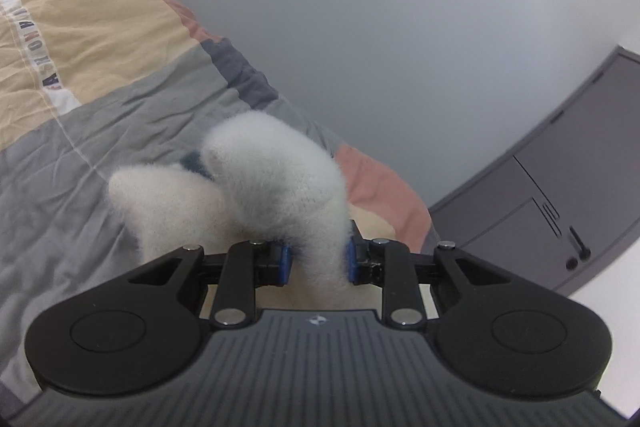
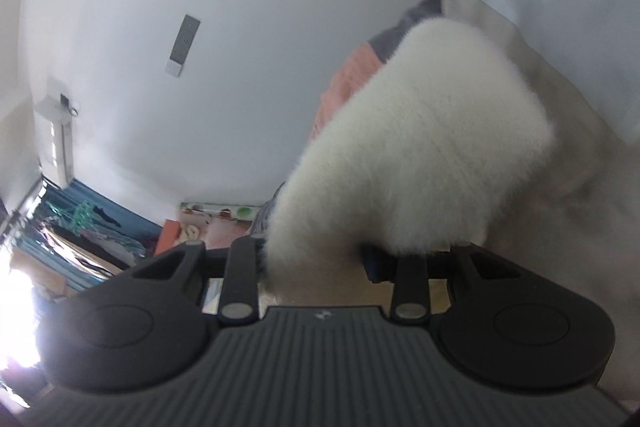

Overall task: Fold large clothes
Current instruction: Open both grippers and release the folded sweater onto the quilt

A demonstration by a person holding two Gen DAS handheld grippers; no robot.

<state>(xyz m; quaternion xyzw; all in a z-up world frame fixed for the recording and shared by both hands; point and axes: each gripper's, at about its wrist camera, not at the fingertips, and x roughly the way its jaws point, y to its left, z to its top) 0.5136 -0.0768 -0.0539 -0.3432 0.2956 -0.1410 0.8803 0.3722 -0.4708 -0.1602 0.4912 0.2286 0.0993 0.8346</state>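
We hold the fluffy white garment (image 1: pixel 276 187) with both grippers, and it hangs above the bed (image 1: pixel 100 107), near the edge that runs along the wall (image 1: pixel 360 27). In the left wrist view the left gripper (image 1: pixel 318 261) is clenched on a thick roll of the fleece; both blue pads (image 1: pixel 285 261) press into it, and a second lobe of the cloth sticks out to the side over the grey part of the quilt. In the right wrist view the right gripper (image 2: pixel 316 259) also grasps the garment (image 2: pixel 420 155), but the fleece covers the fingertips, so we judge the grip only from the cloth that comes out between the jaws. What can go wrong, in our judgement: the fabric is bulky and slippery, so a bunch can slide out of one gripper if we pull the two sides apart too hard. The held parts are rolled, not flat edges, so the fold line may come out crooked. The garment is also close to the bed edge, and a loose part could fall between the bed and the wall.
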